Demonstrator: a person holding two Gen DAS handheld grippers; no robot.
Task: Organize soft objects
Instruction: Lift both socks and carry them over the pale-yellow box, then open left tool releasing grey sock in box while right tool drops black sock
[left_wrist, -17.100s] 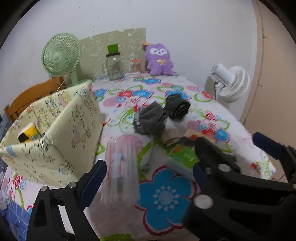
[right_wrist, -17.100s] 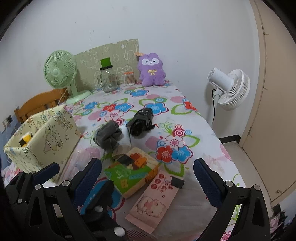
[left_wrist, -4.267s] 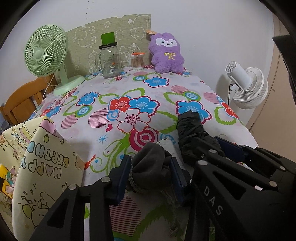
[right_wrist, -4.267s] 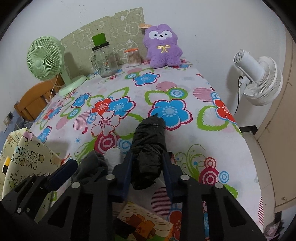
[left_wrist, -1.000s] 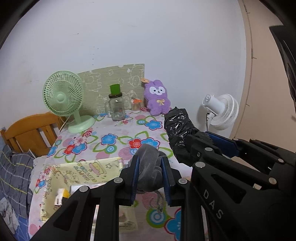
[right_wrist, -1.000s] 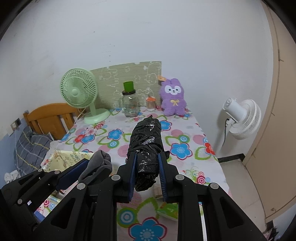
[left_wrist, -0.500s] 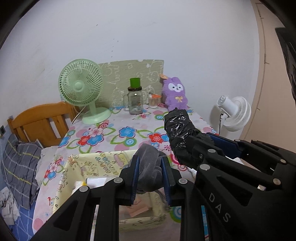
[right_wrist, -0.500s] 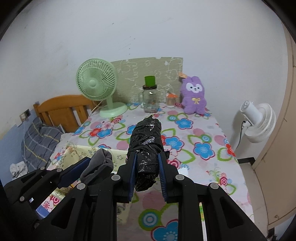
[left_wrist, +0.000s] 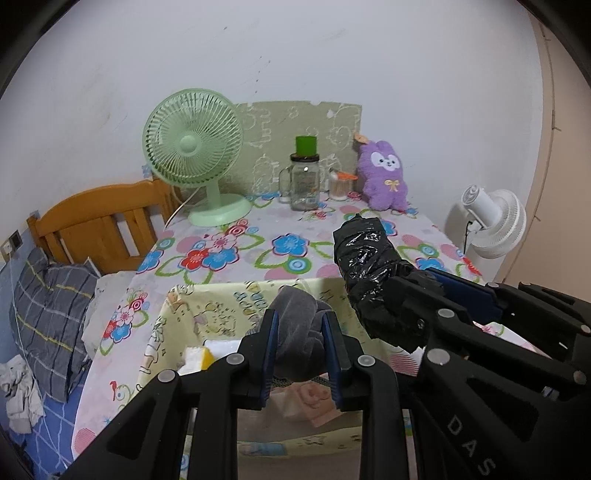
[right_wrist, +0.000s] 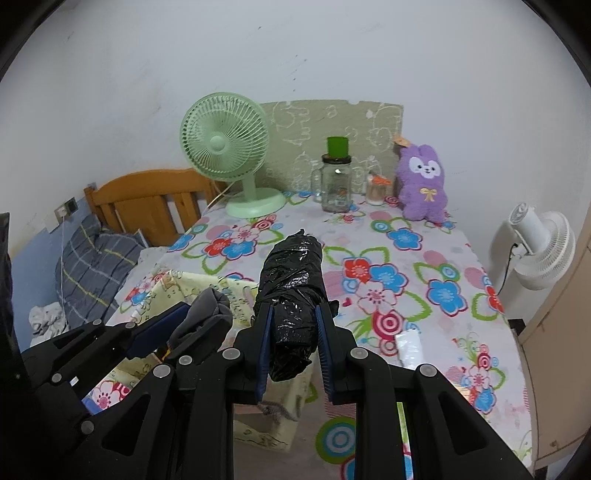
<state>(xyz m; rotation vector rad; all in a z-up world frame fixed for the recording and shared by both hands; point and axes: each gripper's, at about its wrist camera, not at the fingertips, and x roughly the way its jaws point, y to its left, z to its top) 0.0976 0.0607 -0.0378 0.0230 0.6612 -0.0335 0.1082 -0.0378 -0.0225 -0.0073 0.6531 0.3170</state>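
Left wrist view: my left gripper (left_wrist: 298, 345) is clenched on the grey sock bundle (left_wrist: 297, 332), hanging right over the open yellow fabric box (left_wrist: 207, 306), so a straight drop looks next. Right gripper (right_wrist: 291, 341) clamps the black plastic-wrapped roll (right_wrist: 291, 280), long axis pointing forward along the fingers, above the box's right edge (right_wrist: 273, 417); left is nearer the opening. Floral table (right_wrist: 406, 266), purple plush (right_wrist: 424, 181) far behind

Black bundle (right_wrist: 291, 291) clamped in right tool (right_wrist: 291, 345)
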